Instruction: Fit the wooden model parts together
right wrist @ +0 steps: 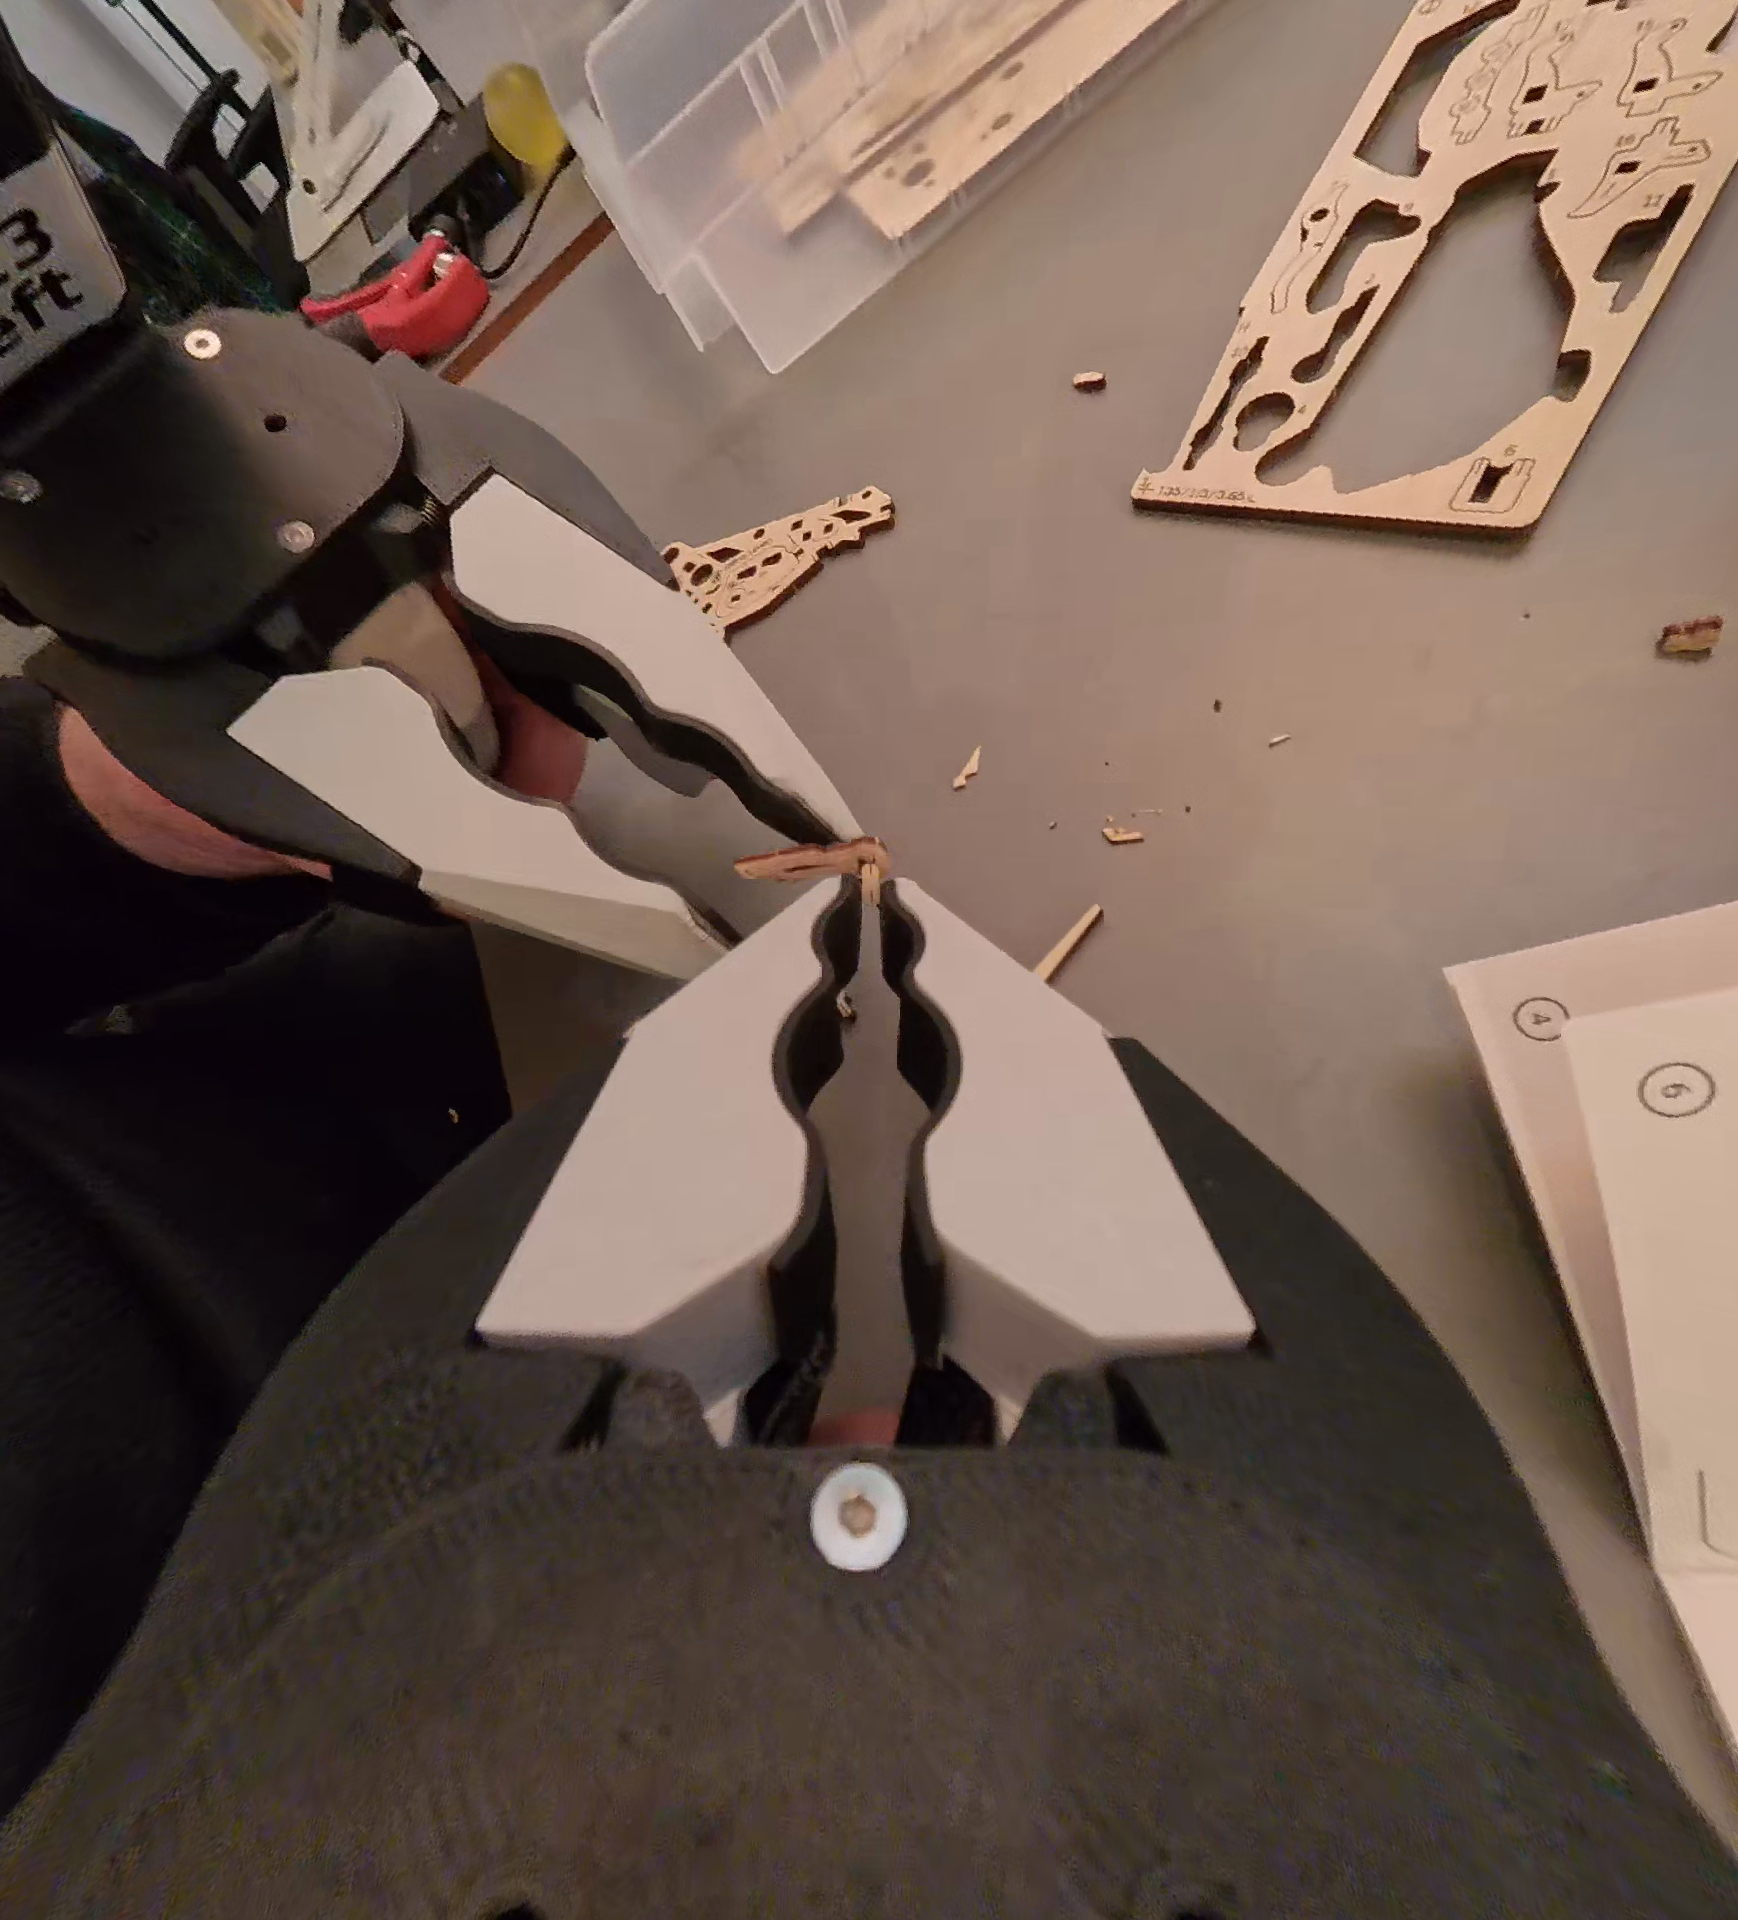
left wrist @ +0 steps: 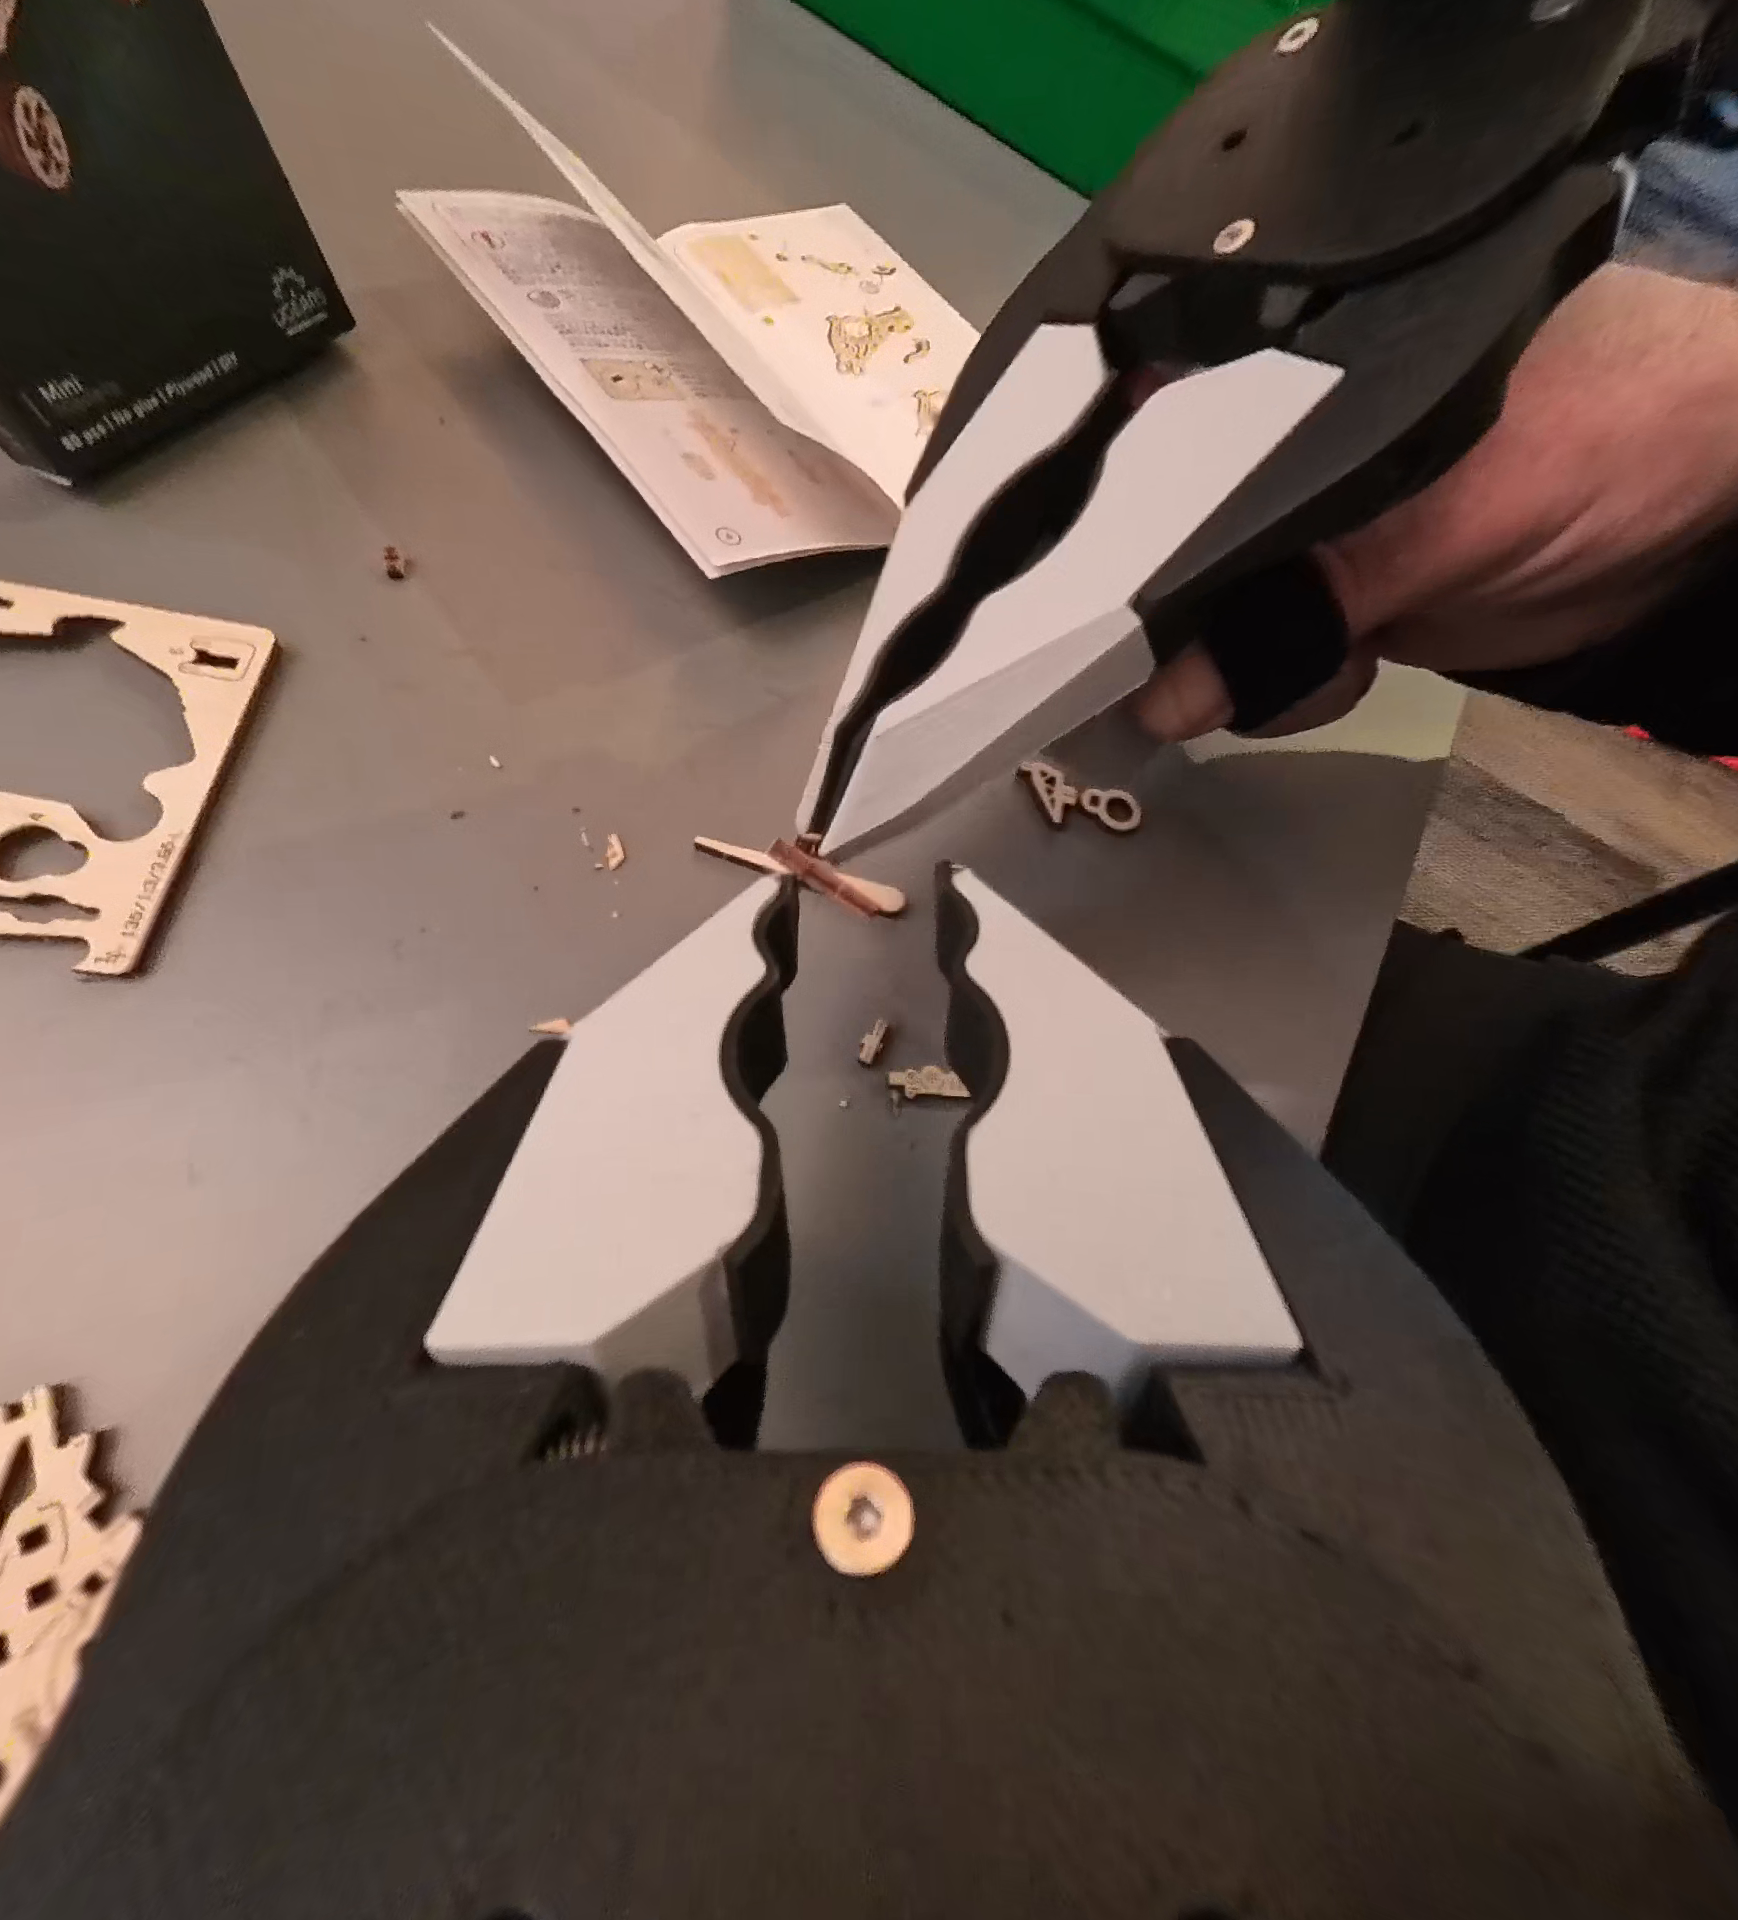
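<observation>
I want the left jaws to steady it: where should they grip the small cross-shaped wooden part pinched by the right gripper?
Grip the small cross-shaped wooden part by its rounded free end, which sticks out clear of the shut right gripper. Probably come straight forward: that end lies between the open left gripper's jaws.

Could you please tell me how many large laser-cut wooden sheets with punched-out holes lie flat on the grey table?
1 in plain view: the wooden sheet at the table's far side, seen at the left edge in the left wrist view. More may sit in the clear plastic tray.
</observation>
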Motion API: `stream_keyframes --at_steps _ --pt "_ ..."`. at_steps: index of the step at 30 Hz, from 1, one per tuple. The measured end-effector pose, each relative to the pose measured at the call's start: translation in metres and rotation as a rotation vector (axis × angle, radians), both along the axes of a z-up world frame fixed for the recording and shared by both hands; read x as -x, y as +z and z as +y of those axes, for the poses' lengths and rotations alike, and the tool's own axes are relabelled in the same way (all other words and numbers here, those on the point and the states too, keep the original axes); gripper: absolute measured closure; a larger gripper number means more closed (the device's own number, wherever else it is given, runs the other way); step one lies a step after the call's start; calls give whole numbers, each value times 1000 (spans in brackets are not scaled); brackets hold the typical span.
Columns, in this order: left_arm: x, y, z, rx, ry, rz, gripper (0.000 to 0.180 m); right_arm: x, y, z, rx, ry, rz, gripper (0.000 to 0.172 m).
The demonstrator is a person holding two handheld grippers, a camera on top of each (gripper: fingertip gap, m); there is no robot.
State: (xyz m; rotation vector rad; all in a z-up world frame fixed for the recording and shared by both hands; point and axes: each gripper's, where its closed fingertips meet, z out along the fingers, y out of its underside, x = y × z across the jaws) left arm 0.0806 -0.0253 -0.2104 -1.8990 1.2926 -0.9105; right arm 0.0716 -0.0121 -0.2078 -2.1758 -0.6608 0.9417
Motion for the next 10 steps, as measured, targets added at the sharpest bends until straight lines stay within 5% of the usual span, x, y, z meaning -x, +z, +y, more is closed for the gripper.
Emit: stream_keyframes --at_steps 10 --pt "3 3 7 -269 -14 81 170 1 5 0 -2 27 -30 171"
